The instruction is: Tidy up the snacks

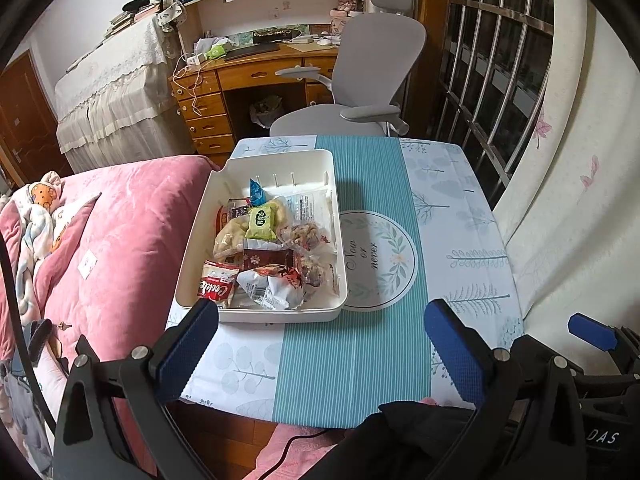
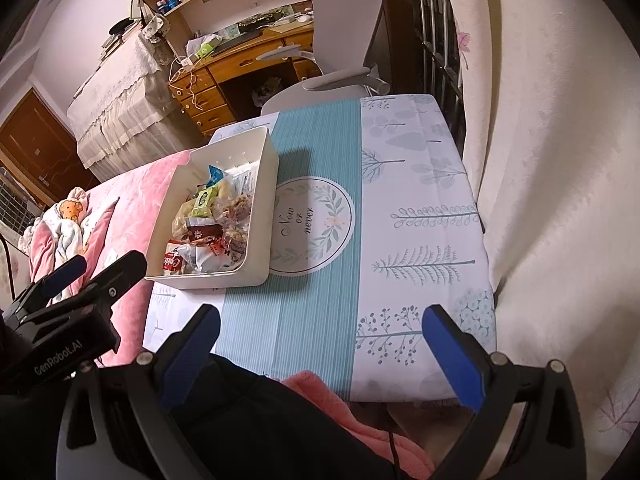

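A white plastic bin [image 1: 260,184] is seen ahead of the left gripper [image 1: 320,354], its near wall just beyond the left finger, and ahead and to the left of the right gripper [image 2: 320,354]. It is filled with a loose heap of snack packets [image 1: 272,252]: a green packet [image 1: 261,224] on top, a blue one [image 1: 258,192] standing toward the far end, a red cookie pack [image 1: 216,290] in the near corner, and clear bags of nut clusters [image 1: 306,238]. Packets lower in the heap are covered and cannot be told apart. The bin rests on a tablecloth [image 1: 360,360], partly covering a round printed emblem [image 1: 380,256]. Both grippers are held spread wide with nothing between the fingers. In the right wrist view the bin's contents are small and hard to read.
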A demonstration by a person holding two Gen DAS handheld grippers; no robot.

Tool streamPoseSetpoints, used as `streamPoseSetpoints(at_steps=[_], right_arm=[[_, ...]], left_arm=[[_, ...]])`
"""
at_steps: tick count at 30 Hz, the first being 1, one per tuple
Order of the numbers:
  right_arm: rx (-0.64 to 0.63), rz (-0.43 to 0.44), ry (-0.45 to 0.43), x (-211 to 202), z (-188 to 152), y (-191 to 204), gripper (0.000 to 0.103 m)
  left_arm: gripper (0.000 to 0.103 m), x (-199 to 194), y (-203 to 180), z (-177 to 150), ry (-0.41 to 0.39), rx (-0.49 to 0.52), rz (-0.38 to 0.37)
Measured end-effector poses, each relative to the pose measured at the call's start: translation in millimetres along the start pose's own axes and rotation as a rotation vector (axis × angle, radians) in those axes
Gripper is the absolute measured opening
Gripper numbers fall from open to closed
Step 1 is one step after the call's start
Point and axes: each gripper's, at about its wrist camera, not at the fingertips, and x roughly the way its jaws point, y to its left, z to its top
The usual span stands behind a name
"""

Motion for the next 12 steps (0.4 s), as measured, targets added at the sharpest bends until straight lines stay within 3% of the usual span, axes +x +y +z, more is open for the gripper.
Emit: streamPoseSetpoints(at_steps=[12], right_arm=[[-0.018,0.005,0.01,1.0,-7.4,3.9,0.101]], left_arm=[[0.102,-1.9,4.7,-8.6,0.009,-0.015,0.001]])
